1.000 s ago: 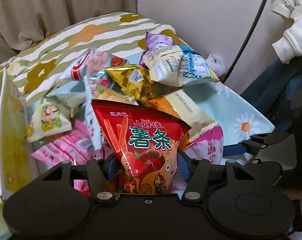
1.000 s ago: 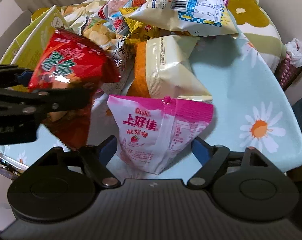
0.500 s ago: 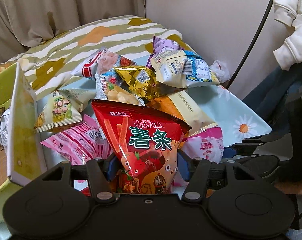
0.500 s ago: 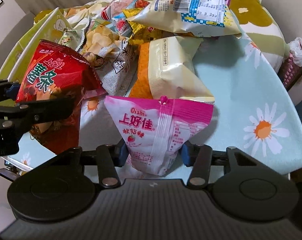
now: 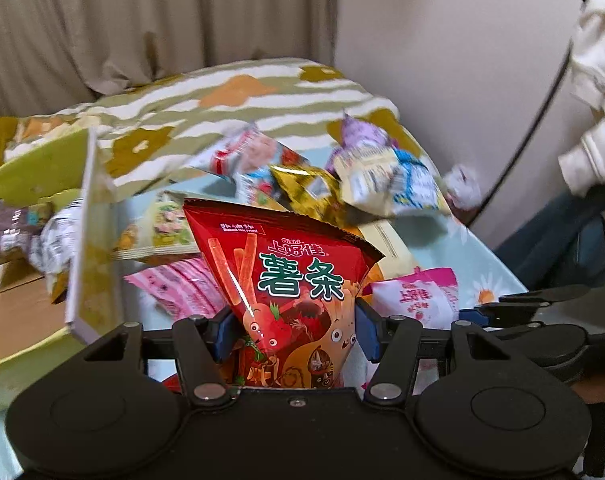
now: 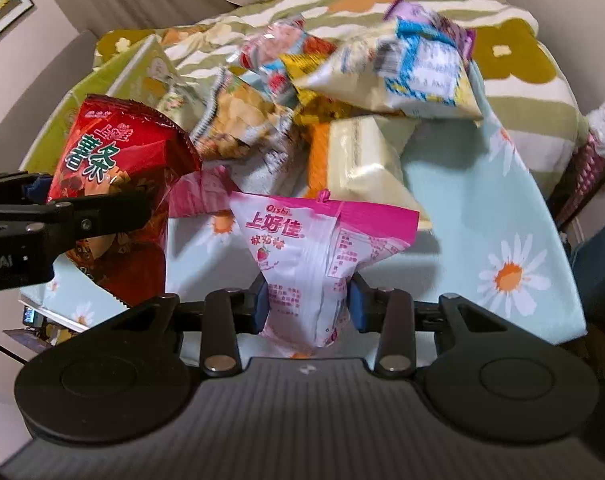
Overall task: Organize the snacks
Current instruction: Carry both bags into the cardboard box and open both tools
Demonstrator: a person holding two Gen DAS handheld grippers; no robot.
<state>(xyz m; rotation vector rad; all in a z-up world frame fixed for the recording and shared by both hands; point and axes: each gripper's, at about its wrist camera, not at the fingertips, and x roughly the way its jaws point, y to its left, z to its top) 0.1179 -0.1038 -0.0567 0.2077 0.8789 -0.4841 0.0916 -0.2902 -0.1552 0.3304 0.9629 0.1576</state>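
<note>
The left gripper is grasping a red bag of potato sticks, its blue fingers pressing on the bag's lower sides. The bag is standing upright between them, long axis running up and away from the camera, sealed top edge uppermost and printed front facing the left wrist camera. It is showing green characters, orange sticks and cartoon faces.

The right gripper is clenching a pink and white strawberry snack bag, with the fingers pinching its narrow lower part. This bag is also standing upright, its wide pink top edge up and its bottom corner hanging below the fingers. In the right wrist view the red bag is sitting to the left, held in the other gripper.

Both bags are being held in front of a pile of snack bags lying on a light blue daisy cloth, which is lying beside a striped flowered blanket. At the left, a yellow-green box is standing open, with a few small packets lying inside it. The background is blurring in both views.
</note>
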